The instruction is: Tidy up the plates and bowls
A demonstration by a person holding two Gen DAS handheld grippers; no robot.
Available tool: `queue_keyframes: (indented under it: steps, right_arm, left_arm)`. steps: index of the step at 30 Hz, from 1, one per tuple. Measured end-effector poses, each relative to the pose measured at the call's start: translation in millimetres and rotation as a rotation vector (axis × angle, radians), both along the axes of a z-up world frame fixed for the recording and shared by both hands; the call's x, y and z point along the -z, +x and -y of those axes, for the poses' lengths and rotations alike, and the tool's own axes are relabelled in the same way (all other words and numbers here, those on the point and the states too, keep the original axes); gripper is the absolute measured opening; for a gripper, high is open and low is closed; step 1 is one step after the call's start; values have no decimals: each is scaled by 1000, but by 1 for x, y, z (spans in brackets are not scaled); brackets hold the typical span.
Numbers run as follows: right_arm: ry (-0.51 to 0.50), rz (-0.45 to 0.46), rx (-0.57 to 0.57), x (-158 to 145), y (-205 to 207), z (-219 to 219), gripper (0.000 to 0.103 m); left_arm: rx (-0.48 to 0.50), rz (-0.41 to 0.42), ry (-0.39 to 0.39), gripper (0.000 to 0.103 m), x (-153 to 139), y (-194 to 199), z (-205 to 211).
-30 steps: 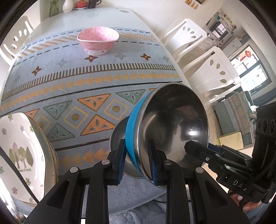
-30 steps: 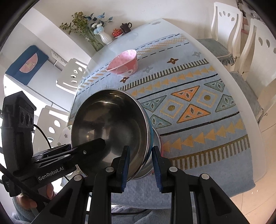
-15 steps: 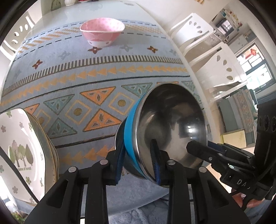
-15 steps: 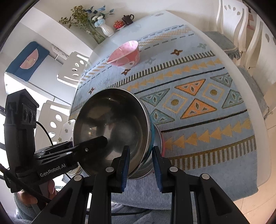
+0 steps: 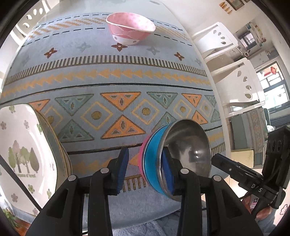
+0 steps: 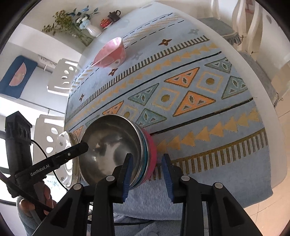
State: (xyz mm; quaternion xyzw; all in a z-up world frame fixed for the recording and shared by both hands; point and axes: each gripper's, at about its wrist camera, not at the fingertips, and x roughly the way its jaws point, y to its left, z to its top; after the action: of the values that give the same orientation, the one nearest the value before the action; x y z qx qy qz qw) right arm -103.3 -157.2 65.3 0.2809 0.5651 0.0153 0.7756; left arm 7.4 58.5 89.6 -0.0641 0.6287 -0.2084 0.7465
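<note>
On the patterned tablecloth [image 5: 116,76] I see my left gripper [image 5: 145,169] and right gripper [image 6: 147,175] spread open, straddling the blue bowl's [image 5: 151,163] rim, nested in a pink one [image 6: 152,154].

patterned blue tablecloth [image 6: 208,112] covers white table [image 6: 268,101] | white chairs [image 5: 237,87] beside table edge | white vase of flowers [image 6: 93,30], red teapot [image 6: 105,22], dark teapot [image 6: 114,15] at far end | blue wall panel [image 6: 16,76]

Your right tongs [image 6: 147,175] sit spread around the rim of 2 nested steel bowls [image 6: 116,145], pink bowl [image 6: 110,53] farther back.
</note>
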Motion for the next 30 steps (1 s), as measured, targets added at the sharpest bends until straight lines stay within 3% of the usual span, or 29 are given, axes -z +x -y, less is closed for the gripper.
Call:
queue_keyframes:
  steps: [6, 11, 13, 14, 15, 18, 21, 24, 26, 30]
  right_arm:
    - [-5, 110, 33, -25, -1, 12, 32]
    - [-46, 326, 45, -97, 14, 38, 32]
    - [-50, 433, 61, -134, 22, 49, 40]
    - [-57, 500, 72, -156, 26, 55, 52]
    - [-66, 553, 79, -172, 29, 59, 60]
    - [-139, 711, 70, -222, 40, 64, 63]
    - [-227, 816, 37, -252, 56, 58, 67]
    - [-301, 881, -9, -258, 77, 50, 78]
    - [-290, 889, -21, -246, 96, 47, 82]
    - [-154, 737, -36, -191, 157, 51, 82]
  left_arm:
    - [72, 18, -19, 34, -16, 13, 12]
    - [111, 216, 2, 34, -80, 47, 18]
    - [85, 292, -20, 34, -110, 67, 15]
    - [74, 313, -26, 35, -117, 74, 14]
    - [56, 339, -32, 37, -128, 82, 12]
    - [-5, 396, -33, 50, -148, 104, 4]
    - [-83, 418, -69, 65, -152, 121, -8]
    - [-149, 382, -76, 65, -135, 138, -13]
    - [-176, 353, -47, 65, -113, 150, -13]
    - [-210, 272, 5, 64, -66, 169, -17]
